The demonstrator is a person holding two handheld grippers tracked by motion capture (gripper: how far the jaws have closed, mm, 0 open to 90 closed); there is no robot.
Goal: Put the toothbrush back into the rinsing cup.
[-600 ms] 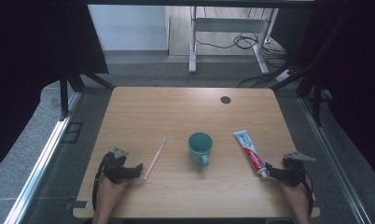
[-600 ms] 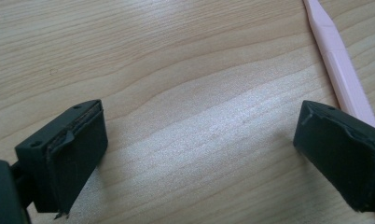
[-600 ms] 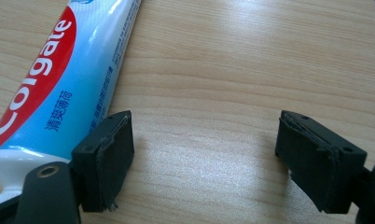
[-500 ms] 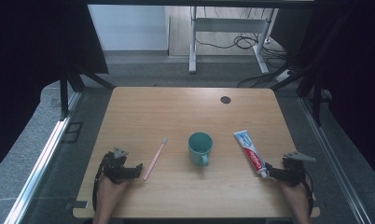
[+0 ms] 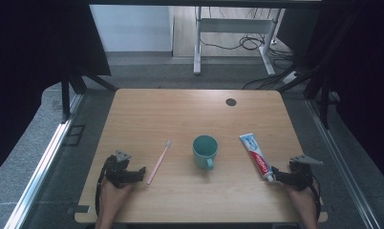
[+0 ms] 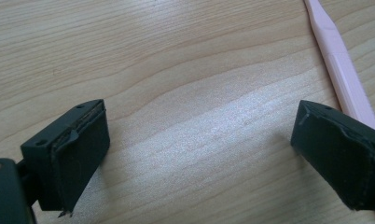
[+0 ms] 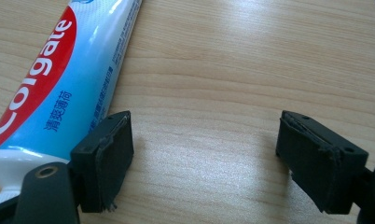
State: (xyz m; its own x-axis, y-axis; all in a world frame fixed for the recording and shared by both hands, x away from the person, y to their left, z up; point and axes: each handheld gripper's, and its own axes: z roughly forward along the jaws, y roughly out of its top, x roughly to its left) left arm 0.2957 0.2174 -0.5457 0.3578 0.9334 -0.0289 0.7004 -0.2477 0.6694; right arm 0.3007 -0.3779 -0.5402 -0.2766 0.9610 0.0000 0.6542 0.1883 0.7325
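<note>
- Left gripper [image 6: 199,140] jaws: spread wide, nothing between them but bare table [image 5: 180,114] wood (seen in the left gripper view).
- In the high view the left gripper [image 5: 140,171] sits low at the near-left corner of the table, held in the person's left hand [image 5: 114,188], jaws pointing toward the middle of the table.
- Pink toothbrush [image 5: 159,162] lies flat just right of the left gripper, running diagonally, bristle end farther from the person. Its near end is close to the jaw tips; cannot tell whether they touch.
- In the left gripper view the toothbrush [image 6: 344,79] handle runs past the outer side of the right-hand jaw, outside the gap (not gripped).
- Teal mug [image 5: 205,151] stands upright near the table's centre, handle facing the person, apart from the toothbrush and the tube.
- Toothpaste tube [image 5: 255,155] lies flat right of the mug, angled, cap end nearest the right gripper [image 5: 275,175].
- Right gripper [image 7: 204,154] jaws: also apart, bare wood between them. The toothpaste tube [image 7: 59,88] lies beside the left-hand jaw, outside the gap, red Colgate lettering up (contact with the jaw's outer face unclear).
- Right hand [image 5: 300,191] holds that gripper at the near-right edge.
- Small dark round hole [image 5: 230,102] far right on the tabletop, well apart from everything.
</note>
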